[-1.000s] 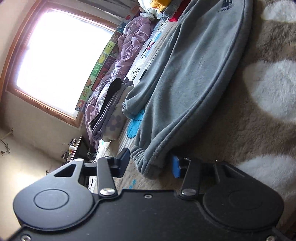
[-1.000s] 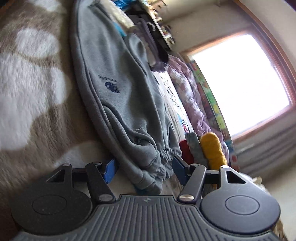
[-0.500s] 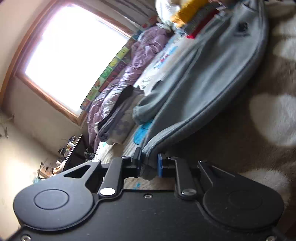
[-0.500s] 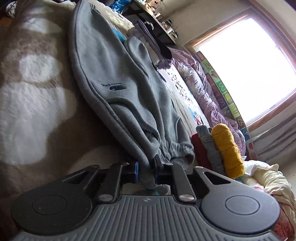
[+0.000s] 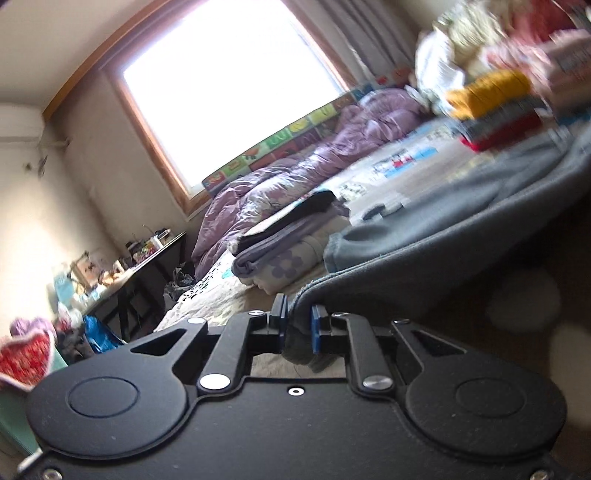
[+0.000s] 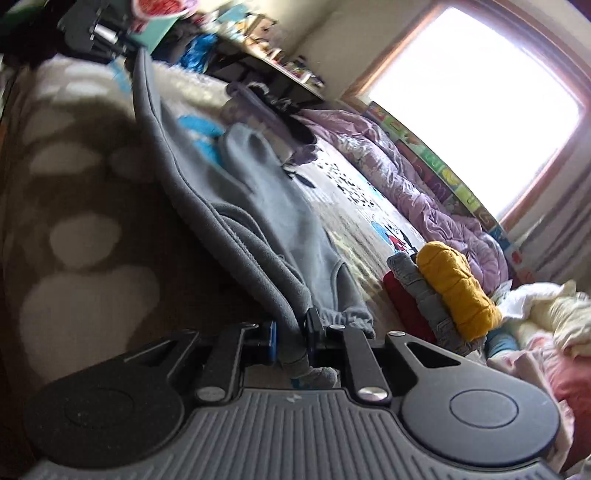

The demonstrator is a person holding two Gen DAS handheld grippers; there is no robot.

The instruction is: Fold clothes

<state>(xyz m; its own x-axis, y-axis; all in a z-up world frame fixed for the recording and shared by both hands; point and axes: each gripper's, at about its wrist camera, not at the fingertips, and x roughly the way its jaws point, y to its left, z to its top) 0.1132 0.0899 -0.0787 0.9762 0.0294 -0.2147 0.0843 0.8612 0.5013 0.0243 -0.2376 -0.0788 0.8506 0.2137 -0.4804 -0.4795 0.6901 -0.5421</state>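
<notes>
A pair of grey fleece sweatpants [image 5: 461, 236] lies along the bed on a brown blanket with white patches [image 6: 85, 236]. My left gripper [image 5: 298, 326] is shut on one end of the pants' near edge and holds it lifted off the blanket. My right gripper [image 6: 291, 334] is shut on the other end of the pants [image 6: 236, 206], by the gathered hem. The near edge hangs taut between the two grippers. My left gripper also shows far off in the right wrist view [image 6: 92, 35].
A stack of folded clothes with a yellow one on top [image 6: 454, 291] sits beside the pants. A purple duvet [image 5: 295, 184] lies under the window. Another folded pile [image 5: 291, 236] lies further along the bed. A cluttered dark desk [image 5: 140, 258] stands beyond.
Both grippers closed on the pants' near edge, then lifted it off the blanket. Both views have tilted up toward the window.
</notes>
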